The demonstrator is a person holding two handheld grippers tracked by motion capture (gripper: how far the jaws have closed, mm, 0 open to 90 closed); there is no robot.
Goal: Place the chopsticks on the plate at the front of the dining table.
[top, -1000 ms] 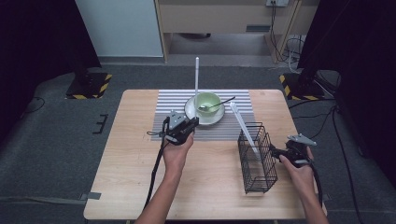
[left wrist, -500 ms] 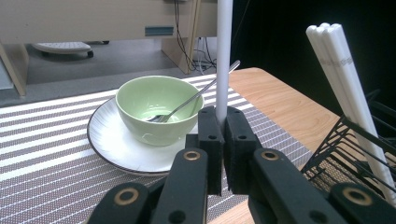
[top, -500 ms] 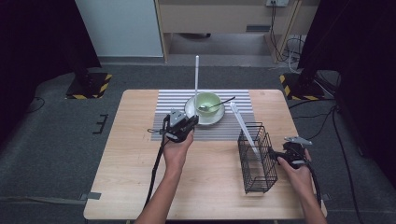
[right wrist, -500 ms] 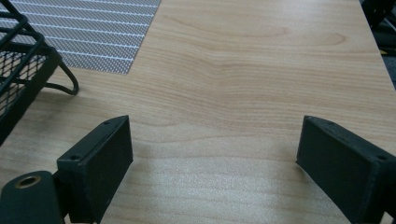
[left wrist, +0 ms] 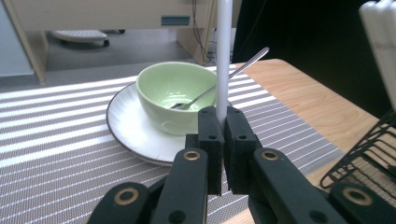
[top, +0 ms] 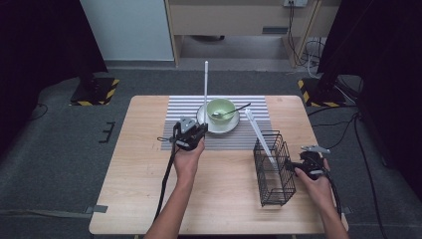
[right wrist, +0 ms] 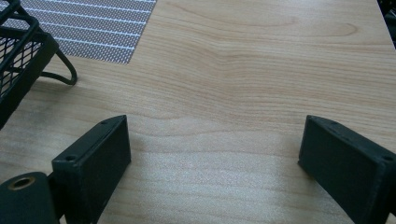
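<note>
Now | wooden table (top: pixel 134 199), striped mat (top: pixel 174 112) | left hand-held gripper (left wrist: pixel 222 135) clamps white stick (left wrist: pixel 223 56) | right hand-held gripper (right wrist: pixel 212 158) released

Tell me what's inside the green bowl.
The green bowl holds a metal spoon, its head at the bottom and its handle leaning out over the rim. Part of the head hides behind the near wall. The bowl stands on a white plate.
</note>
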